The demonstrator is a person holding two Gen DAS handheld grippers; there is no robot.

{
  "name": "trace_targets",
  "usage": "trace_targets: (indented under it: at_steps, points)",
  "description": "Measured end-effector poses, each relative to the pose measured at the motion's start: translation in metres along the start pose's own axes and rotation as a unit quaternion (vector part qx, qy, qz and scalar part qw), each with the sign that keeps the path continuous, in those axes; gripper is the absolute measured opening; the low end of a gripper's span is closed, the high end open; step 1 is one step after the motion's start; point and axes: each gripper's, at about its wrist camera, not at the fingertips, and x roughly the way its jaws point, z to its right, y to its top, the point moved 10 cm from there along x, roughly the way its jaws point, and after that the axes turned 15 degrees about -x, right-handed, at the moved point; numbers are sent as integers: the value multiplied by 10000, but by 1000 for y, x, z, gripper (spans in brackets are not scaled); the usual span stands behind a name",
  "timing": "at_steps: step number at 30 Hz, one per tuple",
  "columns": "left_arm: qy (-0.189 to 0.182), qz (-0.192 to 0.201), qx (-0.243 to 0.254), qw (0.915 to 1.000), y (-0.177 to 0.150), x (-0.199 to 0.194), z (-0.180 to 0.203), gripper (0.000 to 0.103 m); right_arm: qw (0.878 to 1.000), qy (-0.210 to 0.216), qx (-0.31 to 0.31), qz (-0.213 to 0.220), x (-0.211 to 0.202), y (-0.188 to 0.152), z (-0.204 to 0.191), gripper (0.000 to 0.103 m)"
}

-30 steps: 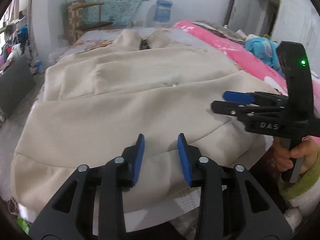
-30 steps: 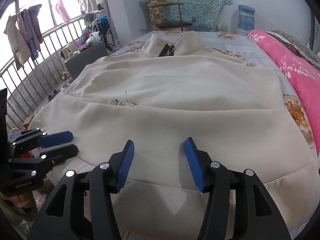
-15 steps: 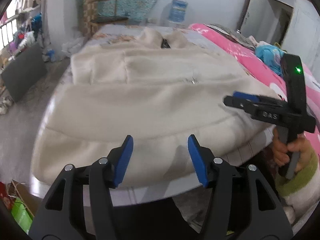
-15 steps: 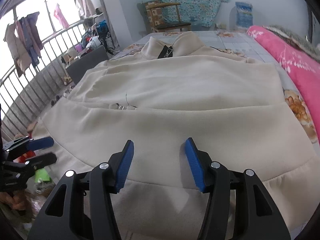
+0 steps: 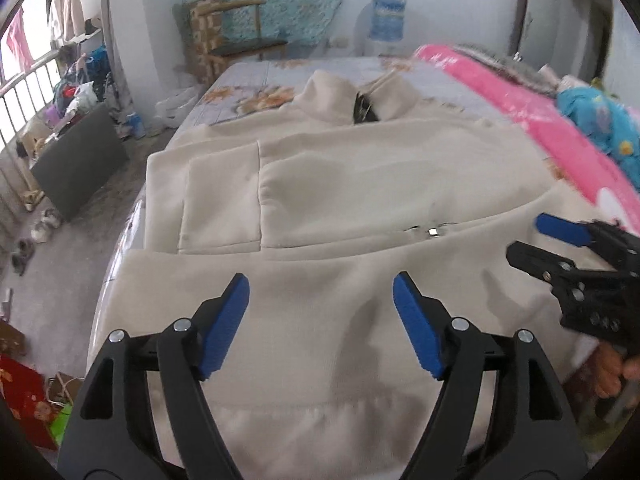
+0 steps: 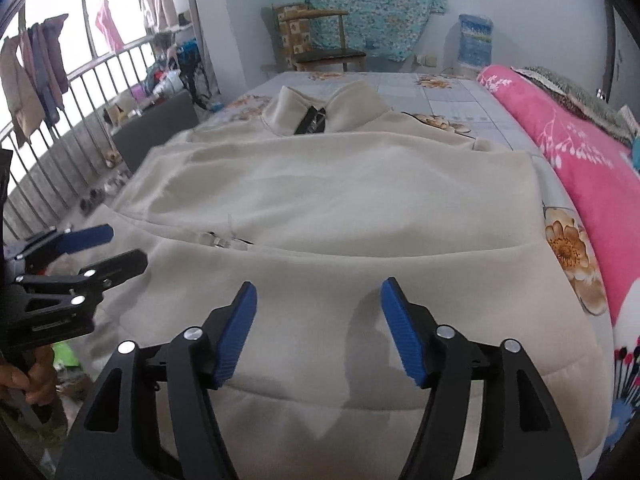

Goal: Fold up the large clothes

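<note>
A large cream jacket [image 5: 360, 184] lies spread on the bed, collar at the far end, its lower part folded up over the zip pull [image 5: 434, 231]. My left gripper [image 5: 321, 286] hovers above the near folded edge at its left end; its jaws are opening with nothing between them. In the right wrist view the same jacket [image 6: 340, 192] fills the bed. My right gripper [image 6: 318, 294] hangs over the near hem, jaws opening and empty. Each gripper shows in the other's view: the right gripper [image 5: 532, 240] at the right edge, the left gripper [image 6: 120, 248] at the left edge.
A pink quilt [image 6: 568, 140] runs along the bed's right side, with a blue garment [image 5: 600, 128] on it. Beyond the bed stand a wooden chair [image 6: 320, 40] and a water bottle [image 6: 474, 40]. A grey panel [image 5: 78, 164], shoes and a railing [image 6: 60, 128] are on the floor at left.
Both grippers' jaws have widened. The left gripper has pulled back and swung left along the near edge. The jacket lies as before.
</note>
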Motion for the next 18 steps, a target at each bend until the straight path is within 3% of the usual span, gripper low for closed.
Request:
trace_targets:
  at_steps: [3, 7, 12, 18]
  points:
    - [215, -207, -37, 9995, -6, 17, -3, 77, 9995, -188, -106, -246, 13, -7, 2, 71]
    - [304, -151, -16, 9994, -7, 20, -4, 84, 9994, -248, -158, -158, 5, 1, 0, 71]
    - [343, -180, -92, 9992, -9, 20, -6, 88, 9989, -434, -192, 31, -9, 9, 3, 82]
    - [407, -208, -145, 9988, -9, 21, -6, 91, 9984, -424, -46, -358, 11, -8, 9, 82]
